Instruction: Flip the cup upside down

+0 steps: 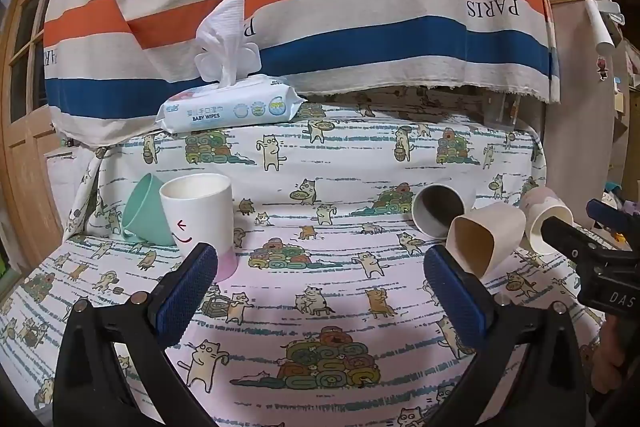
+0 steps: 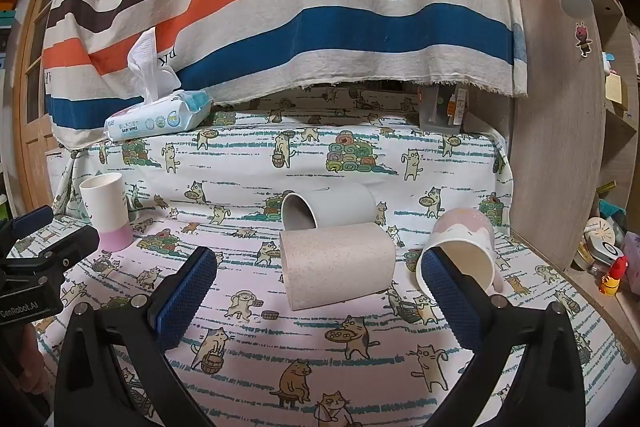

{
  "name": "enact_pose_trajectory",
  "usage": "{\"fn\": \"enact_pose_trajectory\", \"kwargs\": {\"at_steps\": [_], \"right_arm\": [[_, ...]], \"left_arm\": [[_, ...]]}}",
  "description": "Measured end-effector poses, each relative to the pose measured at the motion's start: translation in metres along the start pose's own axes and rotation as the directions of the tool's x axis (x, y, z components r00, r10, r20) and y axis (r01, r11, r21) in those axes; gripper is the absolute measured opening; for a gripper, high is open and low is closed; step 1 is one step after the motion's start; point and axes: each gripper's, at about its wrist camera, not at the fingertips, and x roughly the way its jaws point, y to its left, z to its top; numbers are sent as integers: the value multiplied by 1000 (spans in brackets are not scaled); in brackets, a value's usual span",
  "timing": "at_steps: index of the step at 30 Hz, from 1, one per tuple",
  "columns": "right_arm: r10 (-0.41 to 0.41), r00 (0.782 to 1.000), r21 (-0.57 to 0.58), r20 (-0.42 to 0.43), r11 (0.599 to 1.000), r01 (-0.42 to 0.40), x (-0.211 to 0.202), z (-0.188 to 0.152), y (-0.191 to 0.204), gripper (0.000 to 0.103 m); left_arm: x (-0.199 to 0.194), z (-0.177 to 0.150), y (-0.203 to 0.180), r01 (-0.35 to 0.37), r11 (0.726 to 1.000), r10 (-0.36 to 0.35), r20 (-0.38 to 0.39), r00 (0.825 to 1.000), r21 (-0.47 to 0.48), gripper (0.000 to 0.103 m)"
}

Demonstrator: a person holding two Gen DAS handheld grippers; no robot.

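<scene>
A white cup with a pink base and a smiley face [image 1: 202, 215] stands upright at the left; it also shows in the right wrist view [image 2: 107, 211]. A mint cup [image 1: 144, 209] lies tilted behind it. A grey cup [image 2: 330, 207], a beige speckled cup [image 2: 338, 263] and a pink-and-white cup [image 2: 464, 251] lie on their sides at the right. My left gripper [image 1: 320, 267] is open and empty, its left finger just in front of the white cup. My right gripper [image 2: 316, 275] is open and empty, the beige cup lying between and beyond its fingers.
A pack of baby wipes [image 1: 228, 107] lies at the back left on the cat-print cloth [image 1: 320, 307]. A striped cloth [image 1: 320, 7] hangs behind. A wooden shelf [image 2: 560, 147] with small items stands at the right. The other gripper [image 1: 600, 259] shows at the right edge.
</scene>
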Motion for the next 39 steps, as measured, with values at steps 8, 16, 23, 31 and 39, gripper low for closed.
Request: {"fn": "enact_pose_trajectory", "kwargs": {"at_steps": [8,16,23,31,39], "right_arm": [[0,1000,1,0,1000,0,0,0,0,103],[0,1000,1,0,1000,0,0,0,0,103],[0,1000,1,0,1000,0,0,0,0,103],[1,1000,1,-1,1000,-1,1,0,0,103],[3,1000,2,-5,1000,-3,5,-3,-2,103]], "left_arm": [[0,2,0,-4,1000,4,-1,1000,-3,103],[0,0,7,-11,1000,11,-2,1000,-12,103],[1,0,9,-13,1000,13,-3,1000,-13,103],[1,0,9,-13,1000,12,-2,1000,-12,103],[1,0,9,-12,1000,12,-1,1000,-12,103]]}}
